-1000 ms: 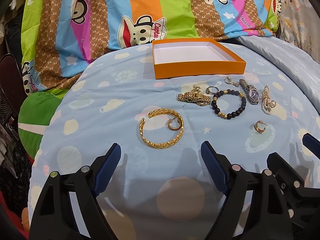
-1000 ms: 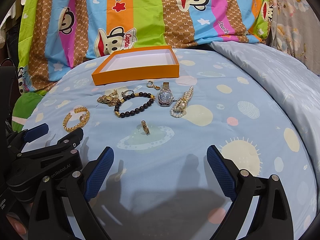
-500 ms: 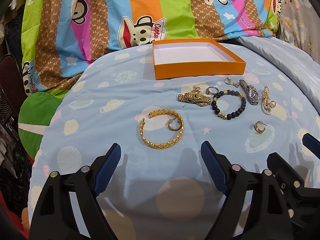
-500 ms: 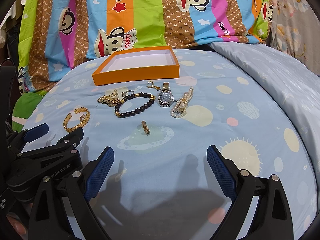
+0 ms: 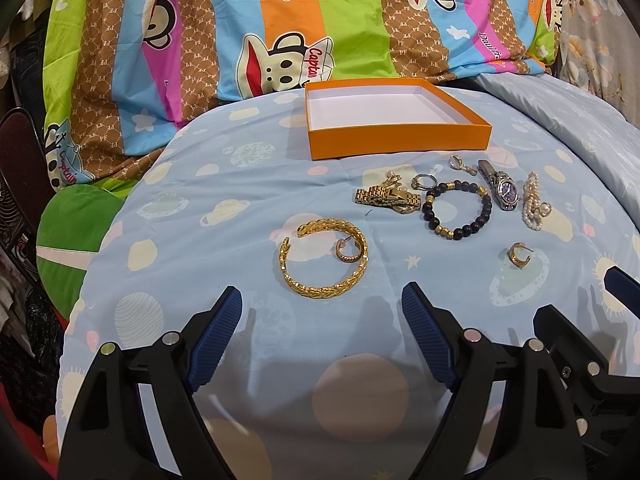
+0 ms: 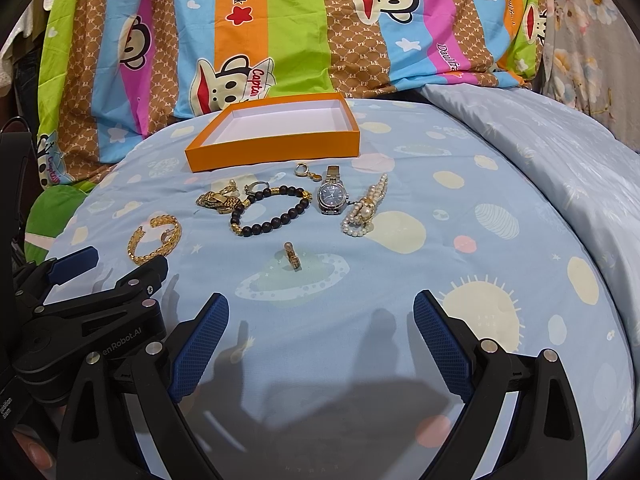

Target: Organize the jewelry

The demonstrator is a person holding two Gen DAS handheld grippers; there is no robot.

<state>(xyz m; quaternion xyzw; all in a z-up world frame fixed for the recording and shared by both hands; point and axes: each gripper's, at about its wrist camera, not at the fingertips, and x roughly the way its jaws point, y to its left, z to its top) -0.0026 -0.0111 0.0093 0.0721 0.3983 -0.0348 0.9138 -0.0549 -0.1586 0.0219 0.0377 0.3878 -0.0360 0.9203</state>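
Note:
An empty orange box (image 5: 396, 142) (image 6: 276, 150) sits at the back of the light blue bedsheet. In front of it lie a gold bangle (image 5: 320, 286) (image 6: 138, 245) with a small hoop earring (image 5: 347, 250) inside it, a gold link bracelet (image 5: 386, 197) (image 6: 218, 201), a black bead bracelet (image 5: 456, 234) (image 6: 272, 222), a wristwatch (image 5: 506, 194) (image 6: 331, 197), a pearl bracelet (image 5: 533, 204) (image 6: 363, 212) and a gold earring (image 5: 518, 255) (image 6: 292, 258). My left gripper (image 5: 322, 328) is open just short of the bangle. My right gripper (image 6: 320, 332) is open just short of the gold earring.
A ring (image 5: 423, 181) and a small clasp charm (image 5: 460, 165) lie near the box. A striped monkey-print quilt (image 5: 280, 20) rises behind. A green cushion (image 5: 76, 232) and a dark chair (image 5: 20, 160) are at the left. A pale blue blanket (image 6: 540, 140) is at the right.

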